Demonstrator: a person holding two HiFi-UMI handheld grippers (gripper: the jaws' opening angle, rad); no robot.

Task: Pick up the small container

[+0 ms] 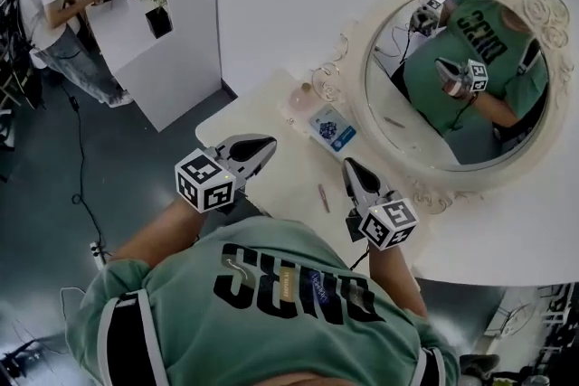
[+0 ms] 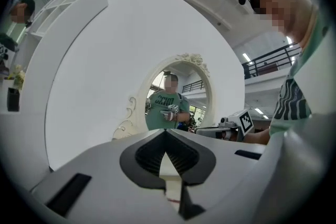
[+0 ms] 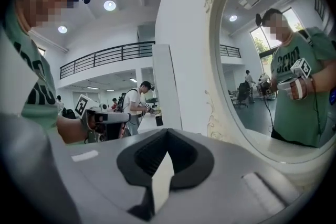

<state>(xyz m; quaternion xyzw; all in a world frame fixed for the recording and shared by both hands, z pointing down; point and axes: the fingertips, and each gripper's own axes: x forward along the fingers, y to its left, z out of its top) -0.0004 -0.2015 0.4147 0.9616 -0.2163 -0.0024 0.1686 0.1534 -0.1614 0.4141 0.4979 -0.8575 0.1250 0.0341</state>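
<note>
What looks like the small container, a pale pink pot, stands beside the mirror frame at the bench's far edge, while the left tongs and right tongs hover short of it, pressed together and empty, seemingly poised to reach.

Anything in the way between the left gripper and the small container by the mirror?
Nothing visible. In the head view only bare table lies between the left gripper and the small pinkish container at the mirror frame. The blue-and-white packet sits to its right, off that line. The gripper's jaws are shut and empty.
</note>
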